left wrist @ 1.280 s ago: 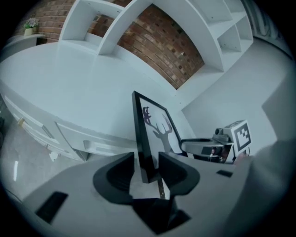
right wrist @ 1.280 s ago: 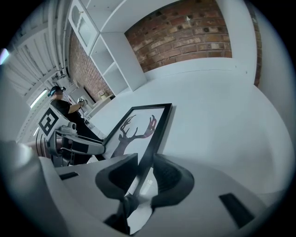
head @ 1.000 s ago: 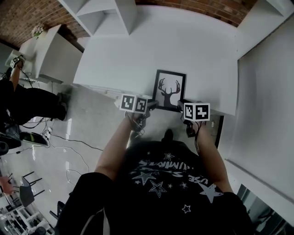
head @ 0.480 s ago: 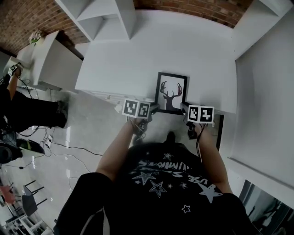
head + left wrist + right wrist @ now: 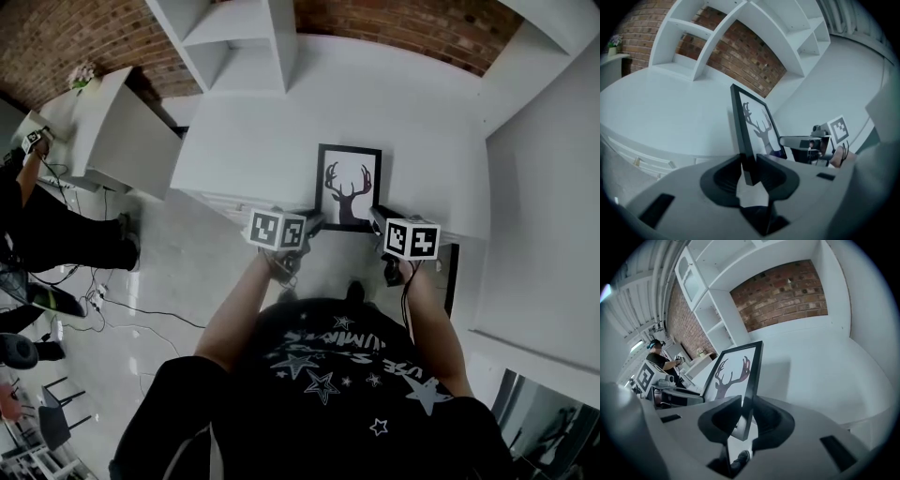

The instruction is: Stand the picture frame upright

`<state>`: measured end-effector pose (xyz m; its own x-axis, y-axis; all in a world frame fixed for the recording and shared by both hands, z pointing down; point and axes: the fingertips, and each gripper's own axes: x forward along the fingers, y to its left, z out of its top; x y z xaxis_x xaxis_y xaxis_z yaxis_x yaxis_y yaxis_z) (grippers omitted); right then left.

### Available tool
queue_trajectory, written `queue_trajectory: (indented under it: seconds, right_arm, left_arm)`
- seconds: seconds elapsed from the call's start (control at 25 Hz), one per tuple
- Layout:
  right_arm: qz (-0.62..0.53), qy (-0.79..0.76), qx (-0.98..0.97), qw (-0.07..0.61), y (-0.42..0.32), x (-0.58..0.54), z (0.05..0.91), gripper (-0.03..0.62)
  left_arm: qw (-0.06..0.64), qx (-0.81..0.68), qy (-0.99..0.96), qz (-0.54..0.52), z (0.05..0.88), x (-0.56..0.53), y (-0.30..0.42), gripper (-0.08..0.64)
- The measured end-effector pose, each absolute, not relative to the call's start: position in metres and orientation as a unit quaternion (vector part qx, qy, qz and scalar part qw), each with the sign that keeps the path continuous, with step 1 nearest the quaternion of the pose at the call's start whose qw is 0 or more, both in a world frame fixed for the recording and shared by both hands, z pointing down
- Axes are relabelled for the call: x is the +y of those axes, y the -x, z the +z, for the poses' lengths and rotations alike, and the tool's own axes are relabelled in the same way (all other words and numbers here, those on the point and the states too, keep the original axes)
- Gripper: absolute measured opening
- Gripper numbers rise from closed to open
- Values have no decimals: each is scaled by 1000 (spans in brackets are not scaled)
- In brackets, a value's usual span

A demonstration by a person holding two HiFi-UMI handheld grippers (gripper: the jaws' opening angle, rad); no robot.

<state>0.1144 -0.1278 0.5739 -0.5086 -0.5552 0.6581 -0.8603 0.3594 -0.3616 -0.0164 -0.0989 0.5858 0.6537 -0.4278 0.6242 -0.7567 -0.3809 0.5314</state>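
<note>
The picture frame [image 5: 349, 186] is black with a deer-antler print and rests near the front edge of the white table [image 5: 281, 122]. My left gripper [image 5: 315, 223] is shut on its near left corner, and my right gripper [image 5: 373, 219] is shut on its near right corner. In the left gripper view the picture frame's [image 5: 754, 124] thin edge runs between the pads of the left gripper [image 5: 749, 171] and rises away from them, tilted. The right gripper view shows the picture frame [image 5: 736, 369] pinched in the right gripper [image 5: 745, 416], its far edge lifted and casting a shadow on the table.
White open shelves [image 5: 234, 37] stand against a brick wall [image 5: 56, 37] at the back of the table. A white cabinet [image 5: 122, 122] is at the left, with a person [image 5: 28, 197] beyond it. A white panel [image 5: 544, 187] borders the right side. Cables lie on the floor [image 5: 141, 300].
Both grippers stay at the frame's near corners, and the left one has drawn in closer to the frame's edge. The head view has shifted slightly.
</note>
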Motion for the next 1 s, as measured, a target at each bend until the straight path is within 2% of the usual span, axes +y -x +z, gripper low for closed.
queue_trajectory:
  seconds: [0.64, 1.0]
  right_arm:
    - [303, -441, -823, 190, 26, -122, 536, 83]
    - [291, -460, -823, 163, 70, -131, 513, 81]
  left_arm:
    - [394, -399, -816, 141, 550, -85, 156, 109]
    - [370, -398, -831, 122, 525, -97, 201, 110]
